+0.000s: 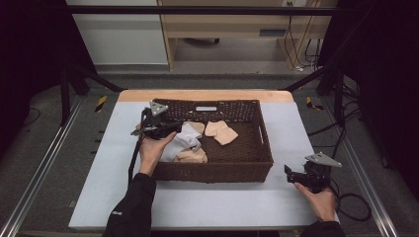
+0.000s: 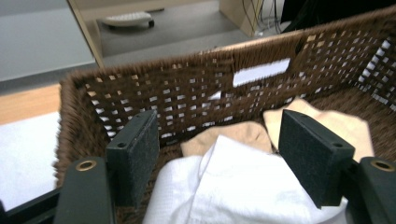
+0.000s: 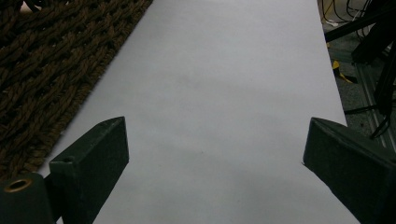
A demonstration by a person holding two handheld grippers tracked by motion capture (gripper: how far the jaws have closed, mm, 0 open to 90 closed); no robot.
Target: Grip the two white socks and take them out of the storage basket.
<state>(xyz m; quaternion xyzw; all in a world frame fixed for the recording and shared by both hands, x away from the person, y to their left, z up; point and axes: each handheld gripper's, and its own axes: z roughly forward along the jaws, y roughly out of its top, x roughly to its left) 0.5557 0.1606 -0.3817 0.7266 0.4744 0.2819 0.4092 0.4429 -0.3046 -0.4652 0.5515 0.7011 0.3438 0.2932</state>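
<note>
Presently, the left hand-held gripper (image 2: 219,158) is held with jaws spread over a white sock (image 2: 233,191) inside the wicker basket (image 1: 247,163), presumably for pickup; the right hand-held gripper (image 3: 215,172) is parked, likewise spread and empty, on the surface (image 3: 224,70).

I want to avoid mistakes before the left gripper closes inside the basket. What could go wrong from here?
1. The left gripper is open over the white cloth, which overlaps a beige cloth; closing now might pick up both.
2. Its left finger sits near the woven basket wall, so it may snag the wicker.
3. The right gripper is open over the bare table beside the basket, so it does not steady the basket, which could shift.
</note>
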